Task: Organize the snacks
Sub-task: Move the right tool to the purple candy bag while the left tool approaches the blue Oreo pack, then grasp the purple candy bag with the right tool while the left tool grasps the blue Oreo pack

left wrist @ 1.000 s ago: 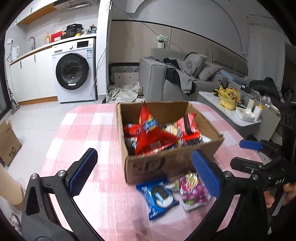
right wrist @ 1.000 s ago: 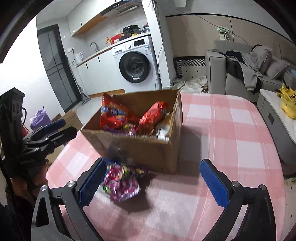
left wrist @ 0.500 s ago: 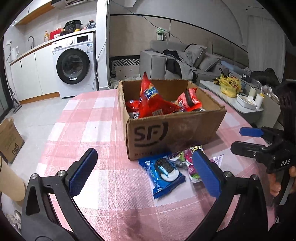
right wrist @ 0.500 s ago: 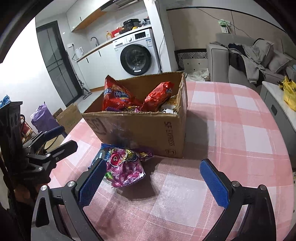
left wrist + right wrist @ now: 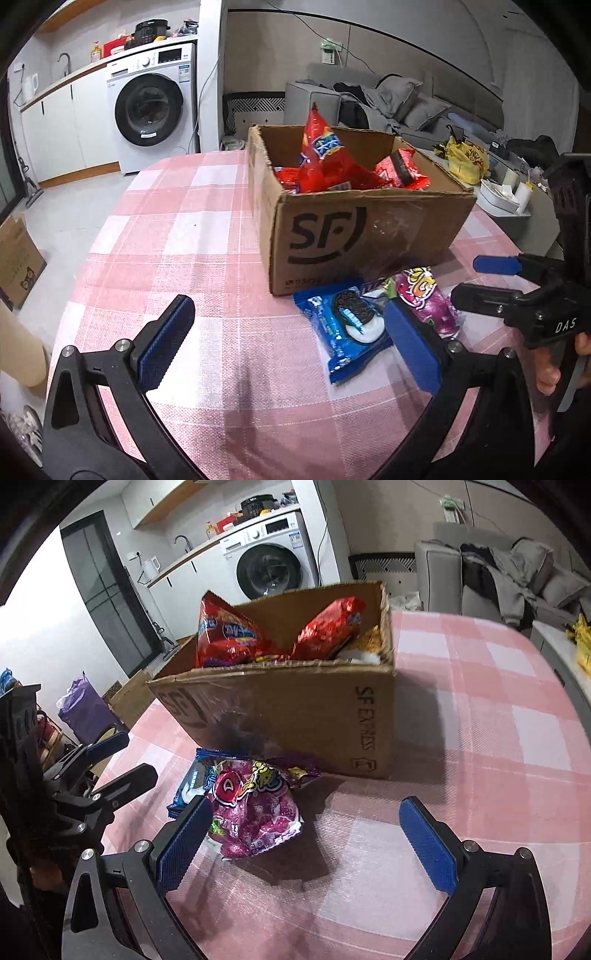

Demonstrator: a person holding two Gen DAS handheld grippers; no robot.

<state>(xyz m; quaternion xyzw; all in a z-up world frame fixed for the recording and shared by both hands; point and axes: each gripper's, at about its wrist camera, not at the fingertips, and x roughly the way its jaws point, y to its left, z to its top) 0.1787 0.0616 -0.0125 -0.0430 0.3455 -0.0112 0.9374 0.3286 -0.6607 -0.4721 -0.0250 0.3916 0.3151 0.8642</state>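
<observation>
The left wrist view faces the printed front of the cardboard box (image 5: 354,229), where a large logo shows; the right wrist view sees the same box from its corner, with a line of lettering running down the side wall. Only the left view shows the blue cookie packet (image 5: 347,325) nearly whole — in the right view it is mostly hidden under the purple candy bag (image 5: 255,808), which lies on top of its far end. Both packets lie on the pink checked surface (image 5: 207,236) just in front of the box.

Inside the box stand several red snack bags (image 5: 325,158), one upright and taller than the rim, others slumped against the far wall; the right view adds a yellowish packet (image 5: 373,642) tucked in the near corner.

The left tool (image 5: 288,339) is spread wide and holds nothing, its right pad just beside the cookie packet. The right tool (image 5: 306,842) is equally wide and empty — its left pad overlaps the candy bag's edge in the view.
</observation>
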